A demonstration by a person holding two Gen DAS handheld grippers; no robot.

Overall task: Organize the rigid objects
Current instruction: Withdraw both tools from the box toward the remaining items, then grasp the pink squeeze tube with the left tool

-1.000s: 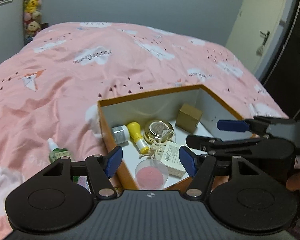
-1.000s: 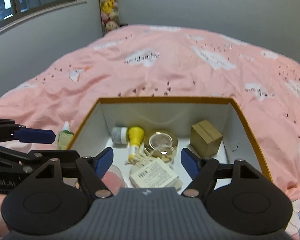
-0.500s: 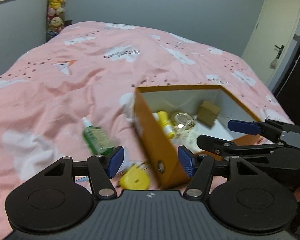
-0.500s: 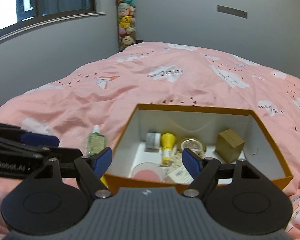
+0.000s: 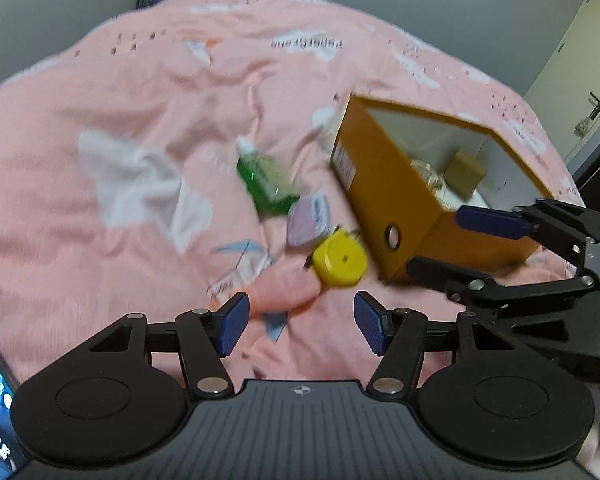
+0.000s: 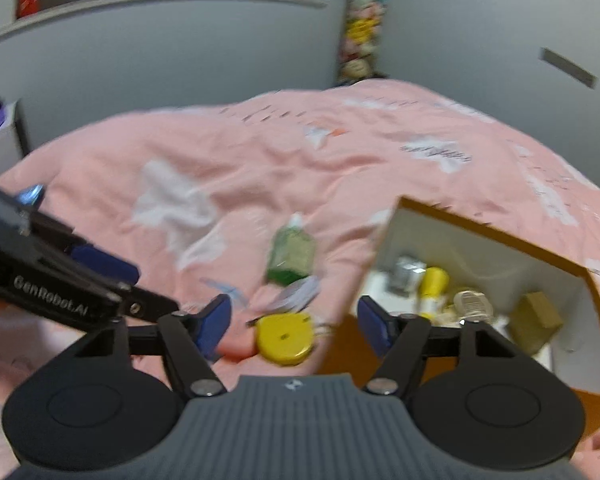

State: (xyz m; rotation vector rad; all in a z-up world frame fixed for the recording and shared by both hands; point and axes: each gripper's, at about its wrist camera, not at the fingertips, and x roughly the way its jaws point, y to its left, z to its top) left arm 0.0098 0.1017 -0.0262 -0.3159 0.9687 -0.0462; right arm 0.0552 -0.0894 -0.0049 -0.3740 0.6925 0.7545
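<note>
"GenRobot.AI" — white lettering — runs along the left tool (image 6: 100, 276)'s black arm.

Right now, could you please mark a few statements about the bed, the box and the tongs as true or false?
1. The green bottle lies on the bedspread, outside the orange box. True.
2. The yellow round item is inside the box. False: it lies on the bedspread beside the box.
3. The left tongs grip the green bottle. False: they are closing with nothing between them.
4. A brown carton sits inside the box. True.
5. The right tongs hold nothing. True.
</note>
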